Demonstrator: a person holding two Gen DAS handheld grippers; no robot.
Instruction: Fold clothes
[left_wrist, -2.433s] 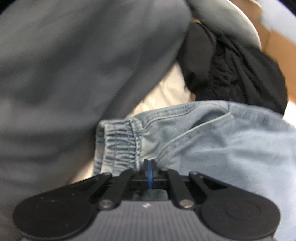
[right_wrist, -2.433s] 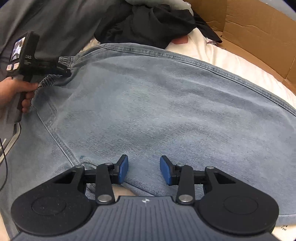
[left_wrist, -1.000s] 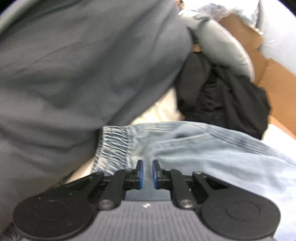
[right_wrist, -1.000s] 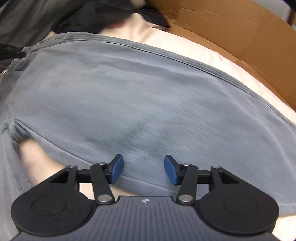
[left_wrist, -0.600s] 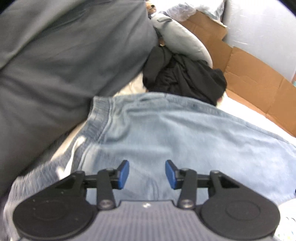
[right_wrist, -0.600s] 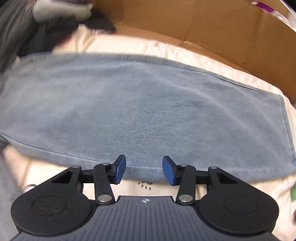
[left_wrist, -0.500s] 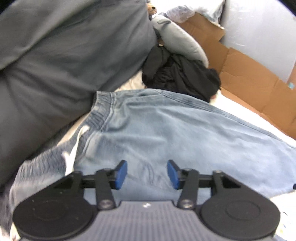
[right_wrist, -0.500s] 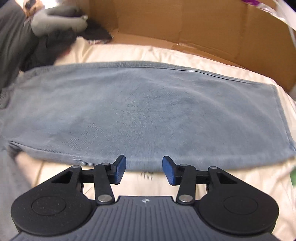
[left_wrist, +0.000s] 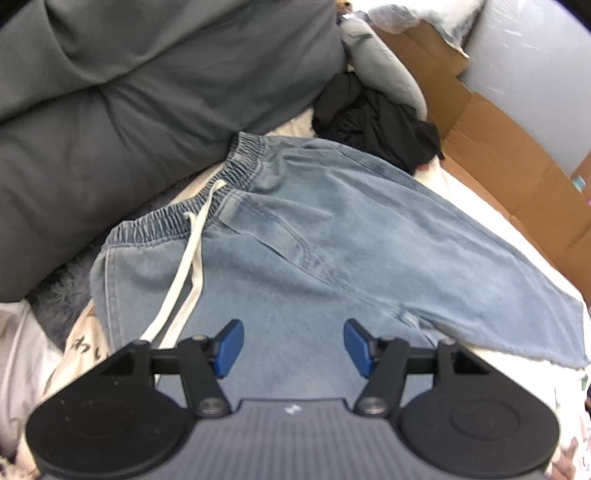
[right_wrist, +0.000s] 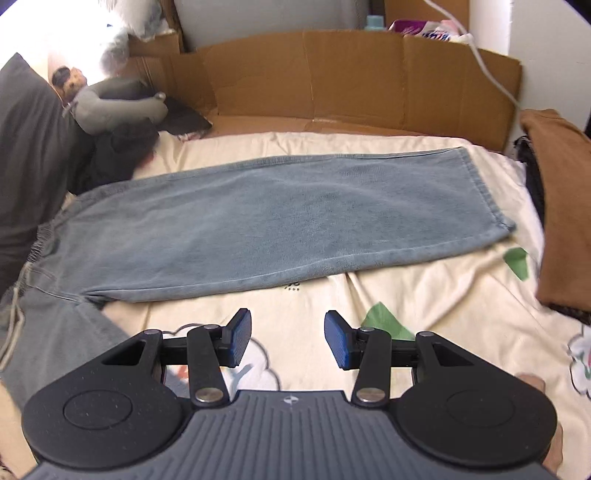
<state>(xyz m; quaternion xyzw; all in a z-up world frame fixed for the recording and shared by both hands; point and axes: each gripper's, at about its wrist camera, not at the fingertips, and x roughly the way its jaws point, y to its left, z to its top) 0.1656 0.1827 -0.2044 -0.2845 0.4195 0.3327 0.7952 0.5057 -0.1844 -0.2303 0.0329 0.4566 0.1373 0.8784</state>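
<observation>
I see the jeans (right_wrist: 280, 221) spread flat across mid-frame on the cream sheet (right_wrist: 461, 306); their near leg runs off the lower left edge, cut off. My left gripper (left_wrist: 293, 349) hangs released above the hip area, my right gripper (right_wrist: 288, 341) released over bare sheet. A dark garment (left_wrist: 376, 122) sits blurred, upper centre.
</observation>
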